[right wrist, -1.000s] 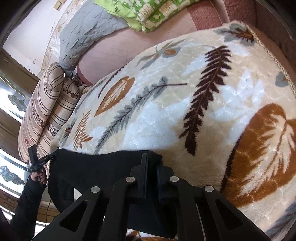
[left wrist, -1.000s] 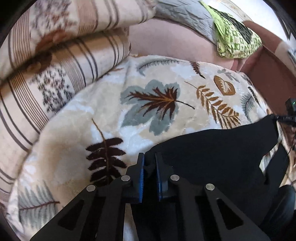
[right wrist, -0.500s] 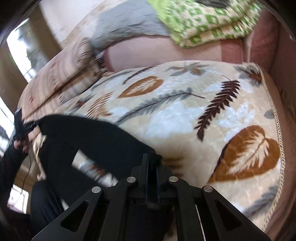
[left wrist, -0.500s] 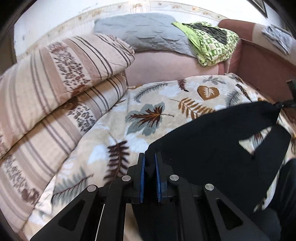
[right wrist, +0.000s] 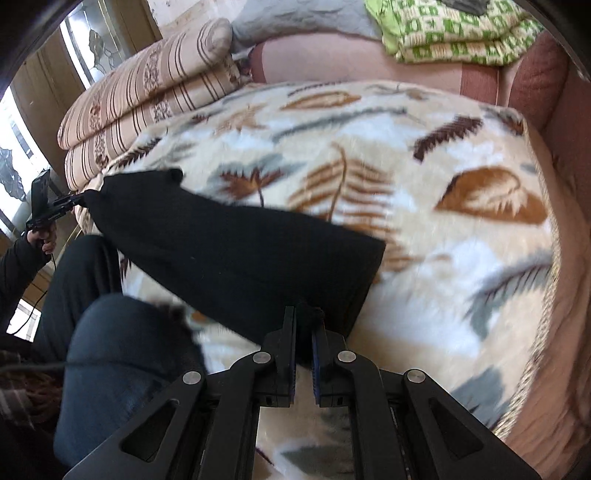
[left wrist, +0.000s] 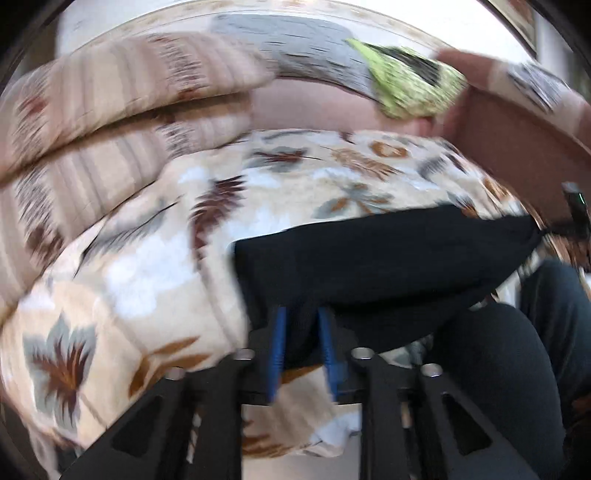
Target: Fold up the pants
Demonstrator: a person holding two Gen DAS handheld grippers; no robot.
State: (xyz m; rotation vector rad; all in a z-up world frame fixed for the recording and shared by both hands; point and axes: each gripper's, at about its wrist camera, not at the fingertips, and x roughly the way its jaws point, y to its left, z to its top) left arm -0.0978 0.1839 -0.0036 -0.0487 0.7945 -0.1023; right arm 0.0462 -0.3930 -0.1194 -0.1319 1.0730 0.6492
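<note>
Black pants (right wrist: 236,251) stretched taut between both tools, over the near edge of the leaf-print blanket (right wrist: 424,221) on the bed. Left hand-held gripper (left wrist: 301,332) clamped on one end of the fabric; right hand-held gripper (right wrist: 303,332) pinching the other. Striped folded bedding (right wrist: 147,96) at far left. Left view blurred.

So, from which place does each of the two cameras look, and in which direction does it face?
Left wrist: sits on the left claw, looks forward over the leaf-print blanket toward the striped bedding; its fingers pinch the black pants, and the person's leg shows at right.
Right wrist: sits on the right claw, looks over the same blanket toward the green quilt; the person's knee shows at left.
Shared: the pants stretched between both claws; each view shows the other claw at the far end.
</note>
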